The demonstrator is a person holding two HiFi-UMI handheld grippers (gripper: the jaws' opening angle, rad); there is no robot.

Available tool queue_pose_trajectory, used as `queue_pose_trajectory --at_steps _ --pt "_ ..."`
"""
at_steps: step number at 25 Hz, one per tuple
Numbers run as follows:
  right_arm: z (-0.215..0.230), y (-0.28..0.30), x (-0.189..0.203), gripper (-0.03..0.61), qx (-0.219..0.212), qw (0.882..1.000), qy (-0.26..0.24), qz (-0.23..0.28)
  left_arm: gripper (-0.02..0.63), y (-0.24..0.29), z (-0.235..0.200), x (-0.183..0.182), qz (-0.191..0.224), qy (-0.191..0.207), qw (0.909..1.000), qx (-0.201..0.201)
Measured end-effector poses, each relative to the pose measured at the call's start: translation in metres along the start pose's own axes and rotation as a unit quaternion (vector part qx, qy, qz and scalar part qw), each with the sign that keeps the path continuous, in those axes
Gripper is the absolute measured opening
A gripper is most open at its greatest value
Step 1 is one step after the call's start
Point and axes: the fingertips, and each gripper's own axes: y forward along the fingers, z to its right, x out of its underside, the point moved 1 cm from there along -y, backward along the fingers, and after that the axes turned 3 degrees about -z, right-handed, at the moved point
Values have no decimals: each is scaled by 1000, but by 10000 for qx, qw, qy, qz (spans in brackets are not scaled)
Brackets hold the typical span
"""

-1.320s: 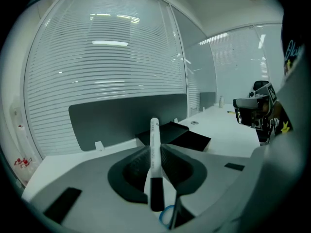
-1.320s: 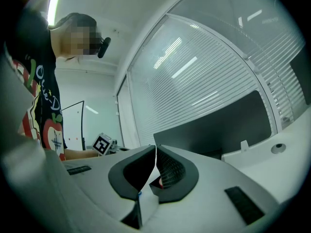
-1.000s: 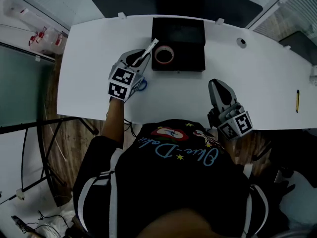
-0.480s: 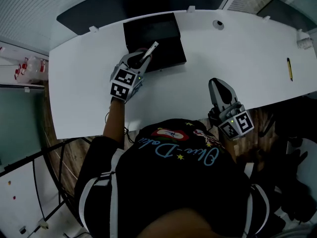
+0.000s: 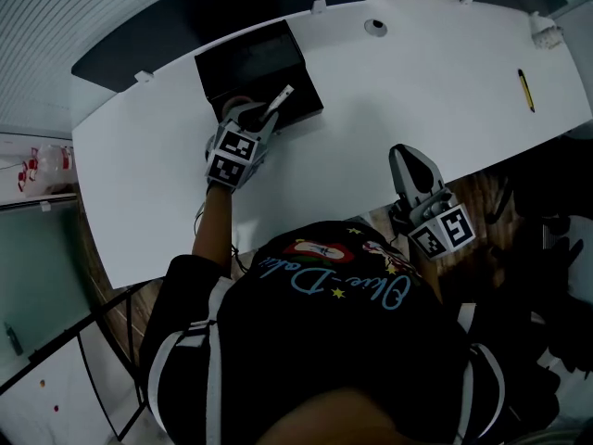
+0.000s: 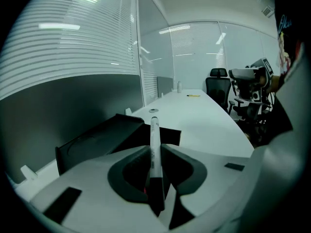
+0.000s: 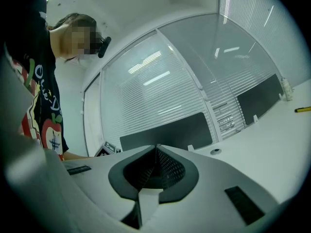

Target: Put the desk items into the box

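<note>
Pen [image 6: 154, 147] pinched in left gripper [image 5: 248, 111] juts over box's [image 5: 243, 56] near wall. Right gripper [image 5: 405, 158], jaws pressed together, hangs at desk's [image 5: 417, 91] front edge. Pencil [image 5: 525, 89] lies well apart, far right.

Your white curved counter [image 5: 389, 91] and what lies on it.
You have the black box [image 5: 250, 63] at the far edge; a round grommet [image 5: 375, 27] sits right of the box, and a yellow pencil [image 5: 524, 90] lies well further right.
</note>
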Motion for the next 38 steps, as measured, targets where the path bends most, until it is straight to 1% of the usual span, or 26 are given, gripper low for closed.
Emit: queue_pose_trajectory --at_steps 6,12,16,21,30,38 --pt "7 -14 -1 12 262 9996 20 48 91 19 9 3 -202 213 9994 176" --pt "10 -22 -1 12 387 9992 25 56 91 33 10 11 -530 474 9971 259" --pt "11 -25 -2 12 434 9990 26 77 91 39 12 16 -713 577 9953 310" --pt "11 -25 -1 12 420 9991 58 77 91 39 12 16 -801 562 9947 324" --pt "11 -25 -1 12 419 9990 78 100 93 39 12 18 -833 527 9943 398" --pt "13 -26 -1 12 442 9989 85 95 95 38 12 15 -829 511 9945 373"
